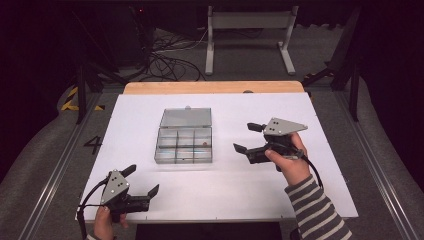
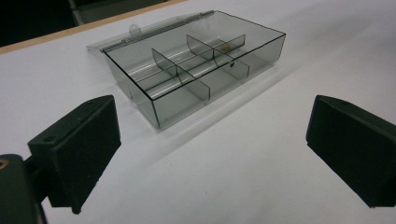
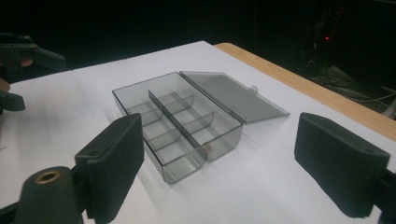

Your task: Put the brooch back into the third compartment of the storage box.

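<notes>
A clear grey compartment box (image 1: 183, 149) stands mid-table with its lid (image 1: 186, 117) folded flat behind it. A small brownish item (image 1: 204, 144) lies in one right-hand cell. My left gripper (image 1: 143, 179) is open near the front left corner of the table, with nothing between its jaws. My right gripper (image 1: 243, 137) is open just right of the box, also with nothing in it. The left gripper view has the box (image 2: 154, 100) ahead of the wide-open left gripper (image 2: 212, 154). The right gripper view has the box (image 3: 187, 161), its lid (image 3: 233, 95) and the item (image 3: 209, 147) beyond the right gripper (image 3: 233, 168).
The white sheet (image 1: 250, 195) covers a wooden table whose back edge (image 1: 215, 87) shows. Behind it stand a white metal frame (image 1: 250, 30) and floor cables (image 1: 170, 60). A "4" marking (image 1: 93, 145) sits on the floor at the left.
</notes>
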Motion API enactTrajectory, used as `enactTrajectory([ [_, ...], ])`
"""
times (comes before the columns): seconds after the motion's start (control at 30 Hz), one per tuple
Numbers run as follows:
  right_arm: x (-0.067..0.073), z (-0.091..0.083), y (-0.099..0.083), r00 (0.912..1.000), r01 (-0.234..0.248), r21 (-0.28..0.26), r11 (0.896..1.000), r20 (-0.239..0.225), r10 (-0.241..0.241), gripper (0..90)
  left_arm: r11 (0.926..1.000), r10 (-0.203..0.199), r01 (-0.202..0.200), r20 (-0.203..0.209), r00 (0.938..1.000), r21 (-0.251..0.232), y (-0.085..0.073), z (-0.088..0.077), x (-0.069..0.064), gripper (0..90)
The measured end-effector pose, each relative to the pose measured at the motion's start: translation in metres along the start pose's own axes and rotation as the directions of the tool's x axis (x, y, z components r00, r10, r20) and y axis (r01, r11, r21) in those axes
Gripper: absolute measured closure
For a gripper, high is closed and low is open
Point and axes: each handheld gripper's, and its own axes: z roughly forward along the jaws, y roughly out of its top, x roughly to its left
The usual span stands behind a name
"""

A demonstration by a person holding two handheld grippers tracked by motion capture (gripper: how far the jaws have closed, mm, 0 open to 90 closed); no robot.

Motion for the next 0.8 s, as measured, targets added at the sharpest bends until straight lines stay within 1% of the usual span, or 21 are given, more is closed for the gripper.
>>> enactTrajectory([
  [0.07,0.000,-0.004,-0.004,1.0000,-0.003,0.000,1.000,0.005,0.003,16.0,1.0000,0.007,-0.007,0.002,1.0000,0.002,0.000,0.000,0.000,3.5],
  [0.13,-0.001,-0.009,-0.008,0.9999,-0.010,-0.003,1.000,0.008,0.010,16.0,1.0000,-0.002,0.002,0.002,1.0000,0.000,0.000,0.001,-0.001,3.5],
  [0.2,-0.002,-0.013,-0.012,0.9997,-0.017,-0.004,1.000,0.020,0.017,16.0,1.0000,0.004,-0.004,0.000,1.0000,0.000,0.000,0.000,0.000,3.5],
  [0.3,-0.004,-0.019,-0.019,0.9990,-0.028,-0.005,1.000,0.034,0.028,16.0,1.0000,0.003,-0.003,-0.004,1.0000,0.000,0.000,0.000,0.000,3.5],
  [0.5,-0.006,-0.032,-0.031,0.9980,-0.029,0.001,1.000,0.056,0.029,15.1,1.0000,0.005,-0.005,-0.002,1.0000,0.000,0.000,0.000,0.000,3.5],
  [0.63,-0.006,-0.042,-0.041,0.9978,-0.033,0.005,0.999,0.058,0.033,14.0,1.0000,0.003,-0.003,-0.005,1.0000,0.000,0.000,0.000,0.000,3.5],
  [0.8,-0.008,-0.051,-0.057,0.9964,-0.055,0.003,0.998,0.064,0.055,12.5,1.0000,0.004,-0.004,0.000,1.0000,0.002,0.000,0.001,0.000,3.5],
])
